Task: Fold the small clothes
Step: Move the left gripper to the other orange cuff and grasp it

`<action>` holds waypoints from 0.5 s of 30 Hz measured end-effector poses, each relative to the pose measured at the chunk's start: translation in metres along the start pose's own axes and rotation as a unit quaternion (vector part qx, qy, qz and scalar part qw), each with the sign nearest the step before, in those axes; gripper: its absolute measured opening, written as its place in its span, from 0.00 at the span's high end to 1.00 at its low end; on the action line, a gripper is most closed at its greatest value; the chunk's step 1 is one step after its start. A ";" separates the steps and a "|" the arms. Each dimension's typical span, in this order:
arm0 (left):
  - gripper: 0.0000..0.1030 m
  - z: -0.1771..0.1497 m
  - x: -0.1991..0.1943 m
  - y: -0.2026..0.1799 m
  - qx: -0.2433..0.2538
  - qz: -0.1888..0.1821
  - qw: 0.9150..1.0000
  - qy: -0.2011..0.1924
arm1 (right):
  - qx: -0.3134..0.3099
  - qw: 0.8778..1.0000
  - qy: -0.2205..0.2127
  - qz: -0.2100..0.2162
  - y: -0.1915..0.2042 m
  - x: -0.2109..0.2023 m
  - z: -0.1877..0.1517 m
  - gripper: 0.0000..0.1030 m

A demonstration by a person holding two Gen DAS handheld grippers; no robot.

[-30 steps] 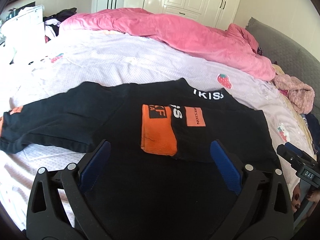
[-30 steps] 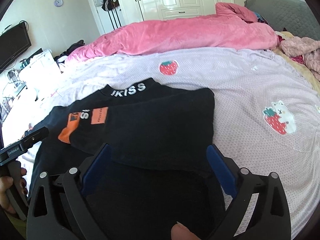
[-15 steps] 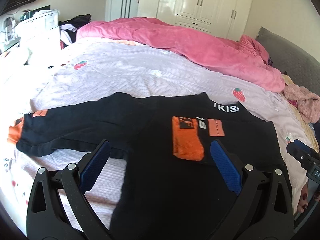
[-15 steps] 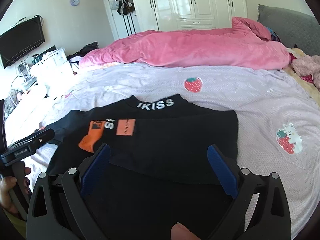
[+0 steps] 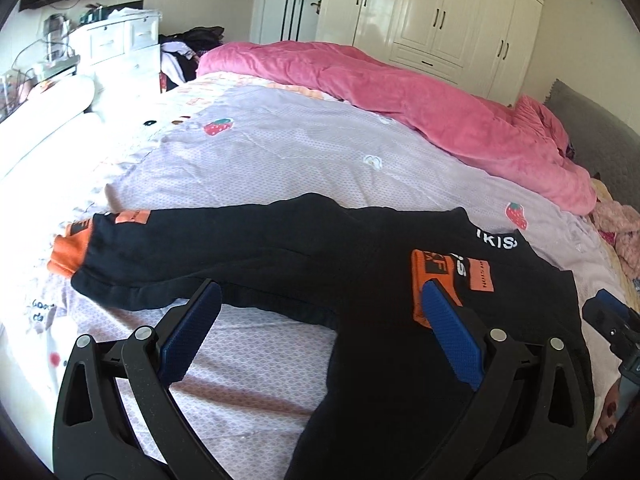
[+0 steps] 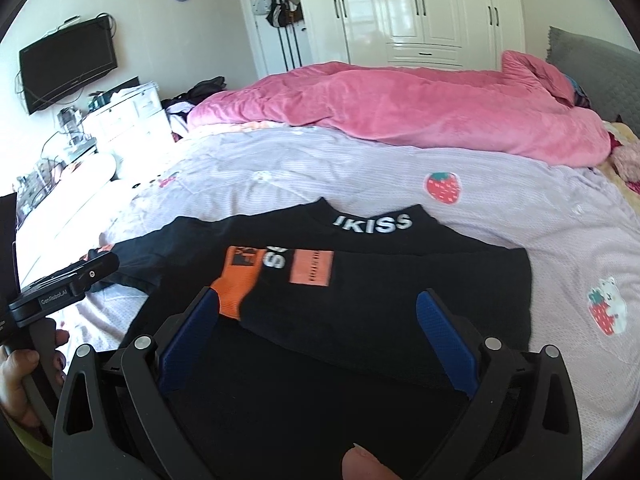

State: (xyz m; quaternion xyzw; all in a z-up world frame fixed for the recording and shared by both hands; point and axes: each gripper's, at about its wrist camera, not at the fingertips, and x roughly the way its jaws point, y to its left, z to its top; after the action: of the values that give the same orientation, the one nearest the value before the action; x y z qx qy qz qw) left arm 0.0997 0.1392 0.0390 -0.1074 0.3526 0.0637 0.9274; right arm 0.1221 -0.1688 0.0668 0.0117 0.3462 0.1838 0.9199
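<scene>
A small black top (image 5: 400, 360) (image 6: 360, 340) with white collar lettering lies flat on the lilac bedsheet (image 5: 280, 152). Its right sleeve is folded across the chest, the orange cuff (image 5: 424, 268) (image 6: 236, 284) lying on the body. The left sleeve (image 5: 224, 256) stretches out sideways, ending in an orange cuff (image 5: 68, 252). My left gripper (image 5: 320, 304) hovers open above the armpit of the outstretched sleeve, holding nothing. My right gripper (image 6: 320, 312) hangs open over the folded sleeve, also holding nothing.
A pink duvet (image 5: 400, 96) (image 6: 400, 108) is heaped along the far side of the bed. Pink clothes (image 5: 616, 224) lie at the right edge. White drawers (image 5: 120, 48) and a wall television (image 6: 68, 64) stand to the left. A hand (image 6: 20, 376) holds the other gripper's handle.
Both cameras have pulled back and up. The left gripper has swung left, so the outstretched sleeve and its cuff now show fully. The top has not moved.
</scene>
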 end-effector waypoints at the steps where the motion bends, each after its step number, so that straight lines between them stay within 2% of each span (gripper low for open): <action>1: 0.09 0.001 0.000 0.005 -0.008 -0.001 1.000 0.001 | -0.003 1.000 0.000 0.003 0.004 0.002 0.001 0.04; 10: 0.09 0.002 -0.004 0.042 -0.048 0.012 0.999 -0.005 | -0.034 0.999 0.002 0.028 0.047 0.016 0.009 0.04; 15: 0.09 0.000 -0.004 0.067 -0.065 0.035 0.997 -0.009 | -0.051 0.998 0.005 0.043 0.072 0.027 0.011 0.04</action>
State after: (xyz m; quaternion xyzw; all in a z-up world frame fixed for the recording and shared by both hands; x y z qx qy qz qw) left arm 0.0839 0.2035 0.0312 -0.1545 0.3429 0.1197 0.9188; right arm 0.1238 -0.0911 0.0684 -0.0214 0.3406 0.2410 0.9086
